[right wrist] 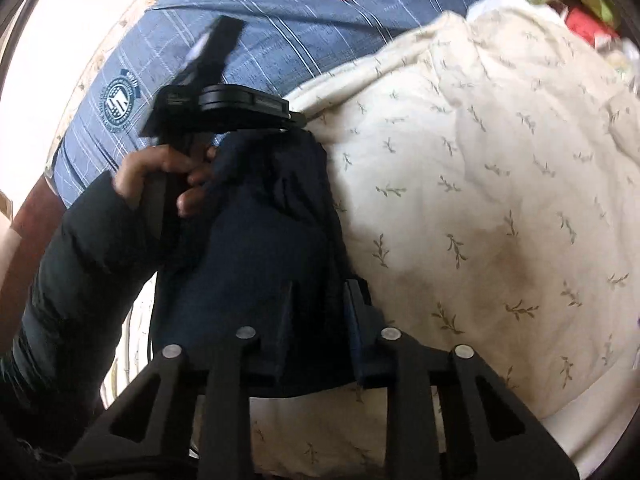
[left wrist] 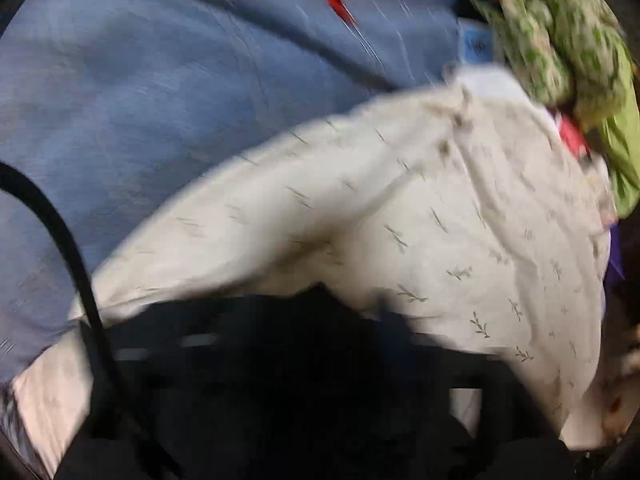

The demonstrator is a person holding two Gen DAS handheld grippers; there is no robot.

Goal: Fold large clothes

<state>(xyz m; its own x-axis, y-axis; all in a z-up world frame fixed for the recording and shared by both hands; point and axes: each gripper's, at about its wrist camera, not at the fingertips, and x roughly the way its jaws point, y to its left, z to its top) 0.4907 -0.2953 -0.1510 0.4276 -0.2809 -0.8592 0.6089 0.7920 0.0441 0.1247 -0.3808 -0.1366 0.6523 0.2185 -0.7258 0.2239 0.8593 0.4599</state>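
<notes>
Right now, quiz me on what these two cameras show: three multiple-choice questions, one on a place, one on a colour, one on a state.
1. Where is the round emblem?
A. on a green cushion
B. on the blue checked shirt
C. on a wooden chair

2. What is the ground colour of the sprig-printed cloth?
A. cream
B. red
C. black

3. How are the right tongs?
A. wide open, nothing between them
B. out of view
C. closed on the navy garment

Answers: B, the emblem is printed on the blue checks; A, small leaf sprigs lie on cream fabric; C, navy cloth is pinched between the two fingers.
</notes>
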